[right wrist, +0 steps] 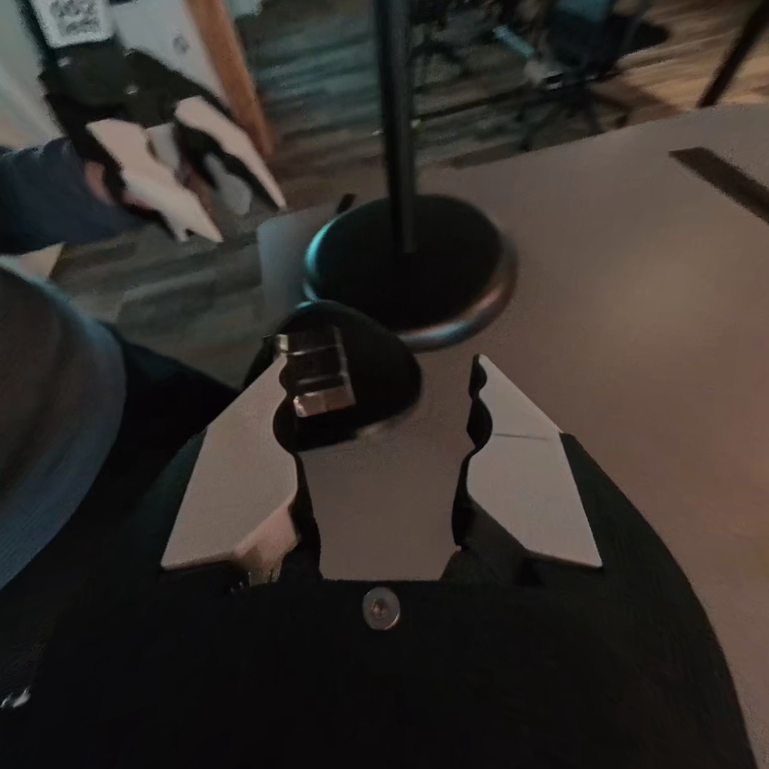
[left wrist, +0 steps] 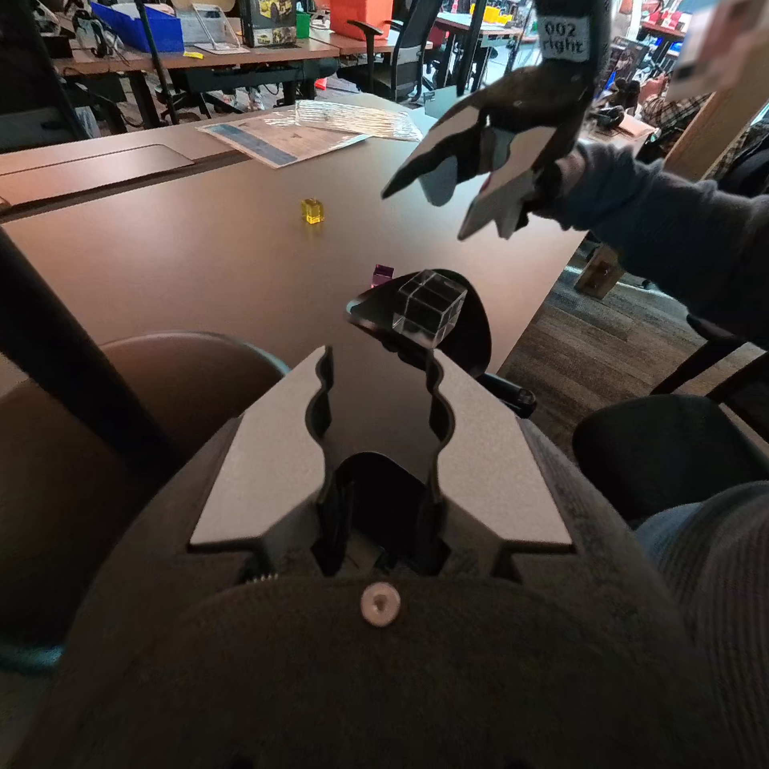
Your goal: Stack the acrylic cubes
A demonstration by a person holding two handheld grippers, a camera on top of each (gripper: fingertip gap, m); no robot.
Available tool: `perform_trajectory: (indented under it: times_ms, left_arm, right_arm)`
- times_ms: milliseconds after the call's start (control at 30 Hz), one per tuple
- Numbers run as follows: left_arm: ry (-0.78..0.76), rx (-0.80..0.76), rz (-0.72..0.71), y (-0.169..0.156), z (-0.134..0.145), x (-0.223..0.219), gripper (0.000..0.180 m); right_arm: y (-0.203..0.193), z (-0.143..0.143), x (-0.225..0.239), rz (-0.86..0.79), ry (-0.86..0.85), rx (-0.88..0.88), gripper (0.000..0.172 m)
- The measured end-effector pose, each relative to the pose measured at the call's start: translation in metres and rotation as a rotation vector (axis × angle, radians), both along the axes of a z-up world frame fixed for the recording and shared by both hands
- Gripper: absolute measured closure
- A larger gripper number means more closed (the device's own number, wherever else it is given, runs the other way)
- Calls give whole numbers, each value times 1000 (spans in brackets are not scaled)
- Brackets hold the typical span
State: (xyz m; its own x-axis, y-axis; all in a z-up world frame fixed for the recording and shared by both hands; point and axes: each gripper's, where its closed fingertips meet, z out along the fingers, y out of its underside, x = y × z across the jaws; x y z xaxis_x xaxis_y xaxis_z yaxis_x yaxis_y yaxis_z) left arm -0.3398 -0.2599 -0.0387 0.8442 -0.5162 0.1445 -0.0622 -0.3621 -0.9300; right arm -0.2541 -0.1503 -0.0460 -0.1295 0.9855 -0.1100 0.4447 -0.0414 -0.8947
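Work surface: smooth beige rectangular table top (left wrist: pixel 174 266), matte, with a dark seam (right wrist: pixel 724 179) near one edge.
Floor: dark wood-look plank flooring (left wrist: pixel 582 358) beside the table; a grey carpeted strip (left wrist: pixel 649 299) farther out.
Near furniture: black round stand base (right wrist: pixel 405 266) with a thin black upright pole (right wrist: pixel 395 125) on the table corner; black padded seat (left wrist: pixel 666 449) at the lower right.
Far furniture: brown desks on dark legs (left wrist: pixel 199 62), black office chair (left wrist: pixel 395 50), blue plastic bin (left wrist: pixel 137 25), orange box (left wrist: pixel 360 16).
Structure: light wooden post (left wrist: pixel 715 120).
Light: dim, warm on the table, cooler and brighter at the far desks.
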Motion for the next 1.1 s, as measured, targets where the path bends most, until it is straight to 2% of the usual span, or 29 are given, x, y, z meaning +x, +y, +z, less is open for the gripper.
perform_trajectory:
  times_ms: [67, 200, 400, 633, 767, 900, 1000, 1100]
  left_arm:
    - [-4, -4, 6, -1, -1, -2, 137]
    - [6, -8, 14, -1, -2, -4, 136]
    - [7, -12, 23, 0, -2, -6, 135]
    - [10, -30, 27, 1, -5, -7, 131]
    - [10, -35, 30, 1, -6, -9, 130]
    - [3, -34, 26, 0, -5, -9, 130]
    - [-4, -22, 23, 0, -2, -9, 131]
    - [-3, -3, 29, 2, 2, -9, 131]
  right_arm:
    - [30, -15, 14, -117, -25, 3, 92]
    - [73, -66, 37, -329, -189, -70, 102]
    - [89, -114, 49, -484, -353, -111, 115]
    - [90, -134, 46, -568, -417, -87, 131]
    - [91, -132, 44, -577, -406, -71, 145]
    - [90, -118, 42, -570, -387, -31, 147]
    - [83, -81, 30, -526, -292, 16, 147]
    - [55, -27, 6, -359, -114, 45, 147]
